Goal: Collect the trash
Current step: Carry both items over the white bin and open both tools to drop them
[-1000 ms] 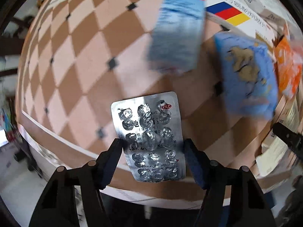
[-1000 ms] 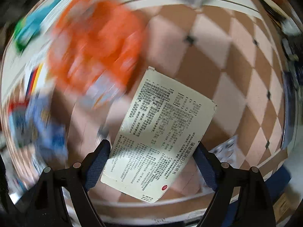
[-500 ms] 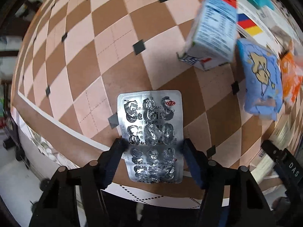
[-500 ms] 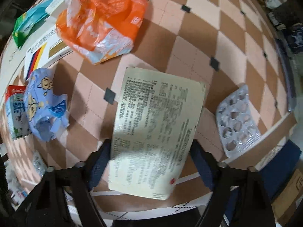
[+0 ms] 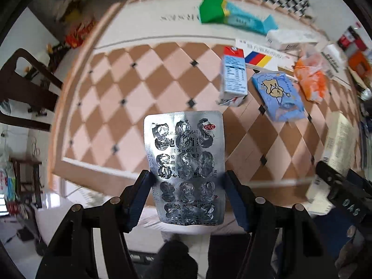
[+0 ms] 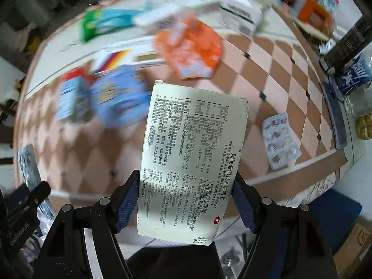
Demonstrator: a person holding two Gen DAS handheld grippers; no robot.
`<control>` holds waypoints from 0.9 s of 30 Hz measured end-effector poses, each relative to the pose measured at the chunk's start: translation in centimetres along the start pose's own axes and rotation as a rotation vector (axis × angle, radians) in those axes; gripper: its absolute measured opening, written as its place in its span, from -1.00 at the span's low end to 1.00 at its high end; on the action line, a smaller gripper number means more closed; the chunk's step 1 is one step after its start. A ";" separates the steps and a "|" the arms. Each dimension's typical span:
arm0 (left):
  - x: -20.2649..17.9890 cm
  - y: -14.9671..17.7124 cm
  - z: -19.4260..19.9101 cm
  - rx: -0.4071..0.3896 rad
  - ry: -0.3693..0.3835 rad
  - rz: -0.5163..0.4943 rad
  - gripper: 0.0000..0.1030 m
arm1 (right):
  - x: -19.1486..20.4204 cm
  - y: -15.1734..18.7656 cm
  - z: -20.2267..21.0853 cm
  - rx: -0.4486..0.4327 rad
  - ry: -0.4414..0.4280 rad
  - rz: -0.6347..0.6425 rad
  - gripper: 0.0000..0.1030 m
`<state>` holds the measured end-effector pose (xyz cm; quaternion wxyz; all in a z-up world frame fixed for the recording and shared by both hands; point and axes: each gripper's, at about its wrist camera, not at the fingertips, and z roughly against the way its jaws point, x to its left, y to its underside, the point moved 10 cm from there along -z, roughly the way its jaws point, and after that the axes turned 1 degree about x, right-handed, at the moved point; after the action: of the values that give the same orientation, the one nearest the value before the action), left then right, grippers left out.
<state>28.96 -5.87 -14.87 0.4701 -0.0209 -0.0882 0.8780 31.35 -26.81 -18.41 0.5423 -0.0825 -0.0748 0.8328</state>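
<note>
left gripper clamps an emptied blister pack, right gripper clamps a printed leaflet; only right view shows second blister pack, right of frame.

Bare checkered tabletop left of carton

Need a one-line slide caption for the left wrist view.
Left gripper shut on an emptied blister pack, lifted above the checkered table with more trash behind.

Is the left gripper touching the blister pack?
Touching. In the left wrist view, the left gripper has both jaws pressed against the side edges of the blister pack.
</note>
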 end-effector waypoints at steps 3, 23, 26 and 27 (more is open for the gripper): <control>0.9 3.7 2.5 -0.030 0.008 -0.026 0.19 | 3.2 3.6 1.9 -0.025 -0.032 0.030 0.49; -0.9 27.8 -16.8 0.295 0.135 0.008 0.19 | 11.2 31.9 -16.6 0.320 -0.144 -0.019 0.49; 0.4 28.8 -24.1 0.315 0.186 0.029 0.20 | 12.0 33.5 -22.9 0.353 -0.166 -0.015 0.49; -0.2 28.9 -25.7 0.314 0.193 0.027 0.20 | 12.5 33.9 -25.2 0.352 -0.173 -0.003 0.49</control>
<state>8.34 -18.25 -45.19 0.4620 -0.0323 0.0958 0.8811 1.71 -28.06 -50.93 0.5411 0.0855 0.0254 0.8362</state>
